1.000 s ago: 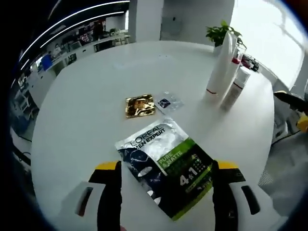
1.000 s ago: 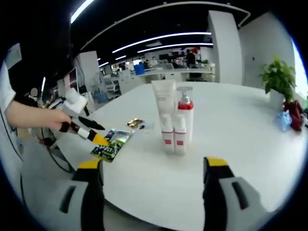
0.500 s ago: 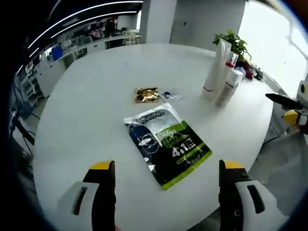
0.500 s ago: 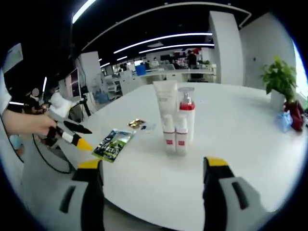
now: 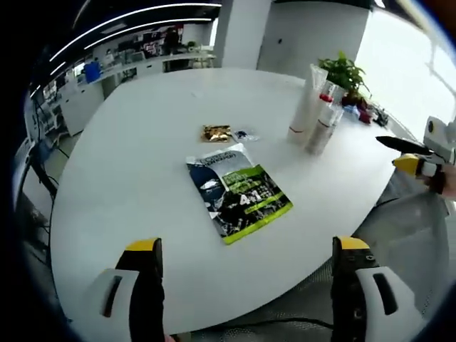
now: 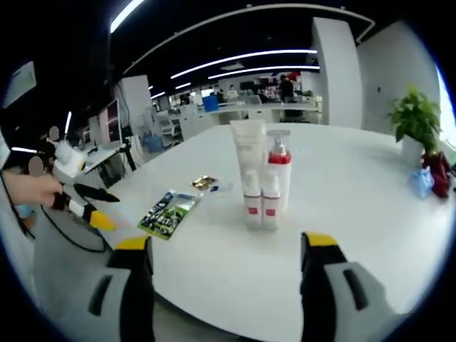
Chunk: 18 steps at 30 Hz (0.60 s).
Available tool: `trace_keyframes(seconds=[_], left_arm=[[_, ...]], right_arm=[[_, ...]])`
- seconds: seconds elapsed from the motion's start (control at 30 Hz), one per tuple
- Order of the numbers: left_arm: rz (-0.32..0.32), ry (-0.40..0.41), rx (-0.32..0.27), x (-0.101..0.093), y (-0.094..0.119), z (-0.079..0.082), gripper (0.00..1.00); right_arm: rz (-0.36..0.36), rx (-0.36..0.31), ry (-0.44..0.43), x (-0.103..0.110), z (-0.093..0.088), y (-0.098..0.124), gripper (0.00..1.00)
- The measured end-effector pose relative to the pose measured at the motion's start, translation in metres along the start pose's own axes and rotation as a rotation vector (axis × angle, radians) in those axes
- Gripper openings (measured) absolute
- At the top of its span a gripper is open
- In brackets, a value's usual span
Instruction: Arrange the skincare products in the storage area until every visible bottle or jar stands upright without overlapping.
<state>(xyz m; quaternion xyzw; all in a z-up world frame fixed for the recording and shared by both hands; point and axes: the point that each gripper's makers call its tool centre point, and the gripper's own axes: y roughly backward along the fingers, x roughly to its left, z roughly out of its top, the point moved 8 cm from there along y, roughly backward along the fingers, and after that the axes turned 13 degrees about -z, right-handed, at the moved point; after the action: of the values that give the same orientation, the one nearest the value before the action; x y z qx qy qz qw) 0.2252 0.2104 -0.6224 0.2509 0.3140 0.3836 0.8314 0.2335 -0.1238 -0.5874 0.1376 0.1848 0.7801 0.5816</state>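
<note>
Left gripper view: left claw (image 5: 244,251) spread apart, empty, off the near tabletop (image 5: 128,171) edge; sachet (image 5: 238,192) flat mid-table, bottles (image 6: 261,184) upright far right. Right claw (image 6: 226,246) apart too. Judgement: leave upright bottles undisturbed, keep clear. Vs 1 s ago, left claw has backed off sachet.

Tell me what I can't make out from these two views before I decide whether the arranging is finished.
- Bottle cluster, left gripper view: the tube, pump bottle and small bottles overlap, so count and spacing are unclear.
- Small bottles, right gripper view: they hide the bases of the tube and pump bottle behind.
- Gold sachet and clear sachet: print too small to read.
- Left gripper, right gripper view: jaws too small to judge.
</note>
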Motion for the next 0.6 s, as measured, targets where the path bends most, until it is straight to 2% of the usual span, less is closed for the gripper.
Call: trace_keyframes(seconds=[0.1, 0.2, 0.6], left_arm=[[0.007, 0.003, -0.001, -0.0007, 0.0027, -0.0031, 0.97], [0.013, -0.002, -0.014, -0.0019, 0.0032, 0.0026, 0.97], [0.015, -0.012, 0.019, -0.0035, -0.0001, 0.0009, 0.97]], right_arm=[[0.001, -0.001, 0.004, 0.0002, 0.0000, 0.0000, 0.86], [0.004, -0.002, 0.010, 0.0002, 0.0005, 0.0000, 0.86], [0.006, -0.004, 0.014, 0.0000, 0.0013, -0.0002, 0.85]])
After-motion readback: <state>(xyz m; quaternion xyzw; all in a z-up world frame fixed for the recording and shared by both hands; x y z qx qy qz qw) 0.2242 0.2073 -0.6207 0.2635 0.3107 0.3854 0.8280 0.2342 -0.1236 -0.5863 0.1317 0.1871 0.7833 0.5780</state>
